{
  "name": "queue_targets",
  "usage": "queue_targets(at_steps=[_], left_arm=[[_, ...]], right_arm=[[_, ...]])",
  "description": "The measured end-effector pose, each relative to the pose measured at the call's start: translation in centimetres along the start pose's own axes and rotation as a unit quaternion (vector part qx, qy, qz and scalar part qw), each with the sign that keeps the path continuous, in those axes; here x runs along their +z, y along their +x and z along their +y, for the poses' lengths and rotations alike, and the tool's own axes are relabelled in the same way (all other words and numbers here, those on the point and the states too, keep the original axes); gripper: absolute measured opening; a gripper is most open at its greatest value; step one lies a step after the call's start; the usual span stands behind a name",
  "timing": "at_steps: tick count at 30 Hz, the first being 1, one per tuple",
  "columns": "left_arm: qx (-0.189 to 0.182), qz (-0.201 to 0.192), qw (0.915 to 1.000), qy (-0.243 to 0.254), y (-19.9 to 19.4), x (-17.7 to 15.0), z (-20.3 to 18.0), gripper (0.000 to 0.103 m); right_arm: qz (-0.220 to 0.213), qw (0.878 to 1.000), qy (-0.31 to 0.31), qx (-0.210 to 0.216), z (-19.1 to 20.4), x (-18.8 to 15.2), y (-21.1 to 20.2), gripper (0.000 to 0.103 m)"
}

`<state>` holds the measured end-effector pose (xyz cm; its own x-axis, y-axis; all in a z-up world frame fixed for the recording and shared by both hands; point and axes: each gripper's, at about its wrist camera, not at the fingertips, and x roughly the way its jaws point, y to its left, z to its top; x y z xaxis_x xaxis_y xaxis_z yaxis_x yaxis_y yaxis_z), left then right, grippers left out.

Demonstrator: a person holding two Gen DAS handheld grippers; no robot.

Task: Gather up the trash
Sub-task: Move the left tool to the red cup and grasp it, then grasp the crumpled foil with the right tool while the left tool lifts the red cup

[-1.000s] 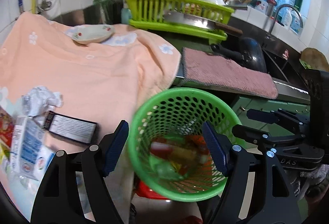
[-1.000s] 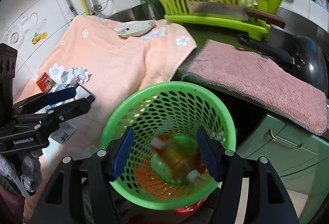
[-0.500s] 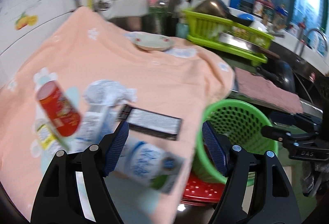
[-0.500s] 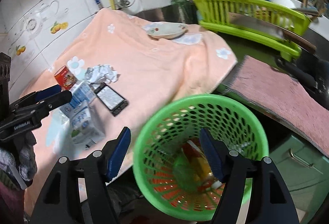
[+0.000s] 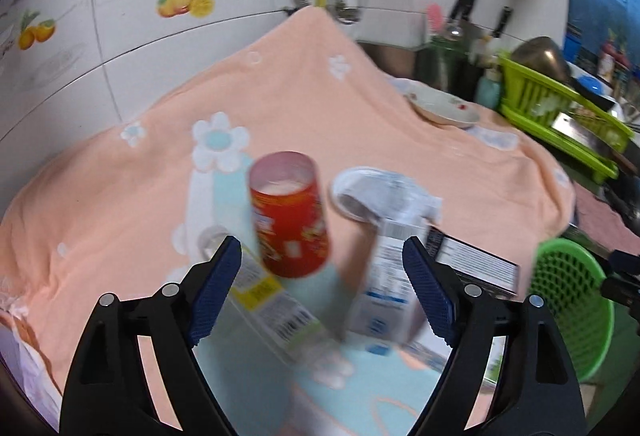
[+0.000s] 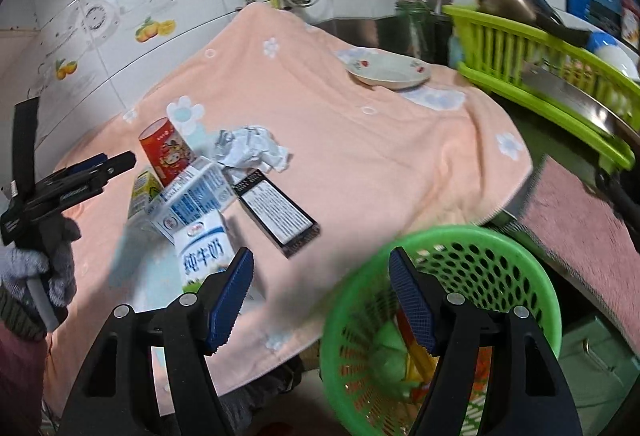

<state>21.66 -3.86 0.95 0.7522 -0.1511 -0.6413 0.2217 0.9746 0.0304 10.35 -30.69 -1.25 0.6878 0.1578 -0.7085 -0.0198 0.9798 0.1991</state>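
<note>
On the peach towel the trash lies in a cluster: a red cup upright, a yellow carton beside it, milk cartons, crumpled paper and a black box. The left gripper hovers over the cup, jaws opening, gripping nothing. The right gripper is open and empty beside the green basket, which holds wrappers.

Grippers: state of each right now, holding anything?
Left gripper: jaws opening, empty, red can ahead of it.
Right gripper: open, empty, by the green basket.
</note>
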Motion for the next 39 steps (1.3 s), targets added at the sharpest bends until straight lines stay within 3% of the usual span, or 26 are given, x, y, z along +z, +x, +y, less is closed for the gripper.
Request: queue_targets(at_steps=[9,25,28,32,39], left_arm=[[0.010,0.023,0.9996,0.010,4.9,1.1,1.5,0.085],[-0.036,0.044,0.9984,-0.004,10.1,2.1,2.3,0.089],[-0.043,0.046,0.9980,-0.008,10.6,2.1,2.3,0.085],[-0.042,0.044,0.9981,-0.005,11.0,2.0,2.5,0.067],[-0.053,0.038,0.9977,-0.018,10.7,2.4,3.6,0.065]], right_arm=[[0.010,1.000,-0.024,0.015,2.3,2.8,2.9,0.068],[0.036,0.997,-0.050,0.039,4.9,7.1,8.4,0.068],[0.039,0.997,-0.053,0.045,5.3,7.9,9.3,0.069],[0.041,0.996,-0.062,0.051,6.1,8.8,10.3,0.071],[0.054,0.993,-0.078,0.064,7.5,10.4,12.8,0.077]])
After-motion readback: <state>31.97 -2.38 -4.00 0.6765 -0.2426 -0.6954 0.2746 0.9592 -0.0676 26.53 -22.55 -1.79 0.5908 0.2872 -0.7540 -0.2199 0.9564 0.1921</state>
